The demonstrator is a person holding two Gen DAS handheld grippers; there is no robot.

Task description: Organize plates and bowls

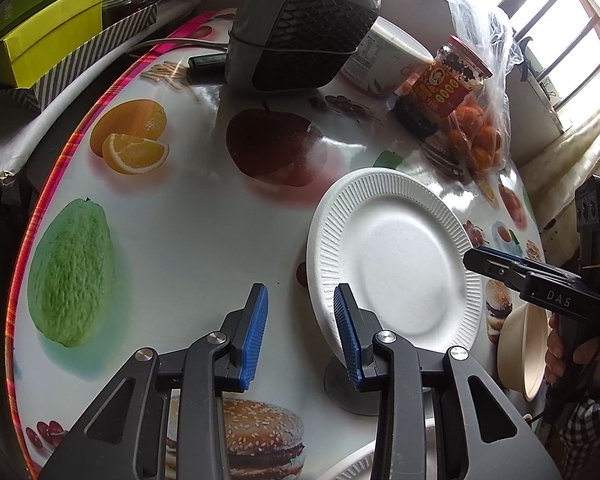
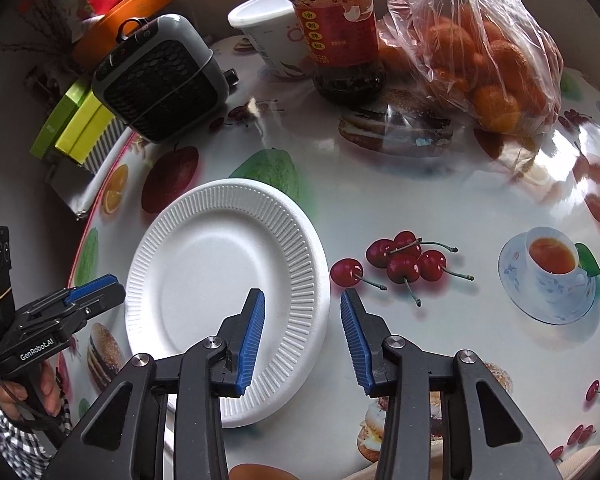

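A white ribbed foam plate (image 1: pixel 396 252) (image 2: pixel 212 256) lies on the round fruit-print table (image 1: pixel 188 240). My left gripper (image 1: pixel 300 292) straddles the plate's left rim, one blue pad over the plate and one outside it, with neither touching. At the opposite rim my right gripper (image 2: pixel 302 298) straddles it the same way, and a gap shows on both sides. Each gripper also appears in the other's view: the right gripper (image 1: pixel 472 258) and the left gripper (image 2: pixel 116 286). A beige paper bowl (image 1: pixel 520 352) sits by the person's hand. A second white plate's rim (image 1: pixel 364 464) shows under the left gripper.
At the back of the table stand a grey desk fan (image 1: pixel 300 20), a white tub (image 1: pixel 388 52), a sauce jar (image 1: pixel 440 80) and a plastic bag of oranges (image 1: pixel 480 132). Yellow-green boxes (image 1: pixel 52 28) sit beyond the table's left edge.
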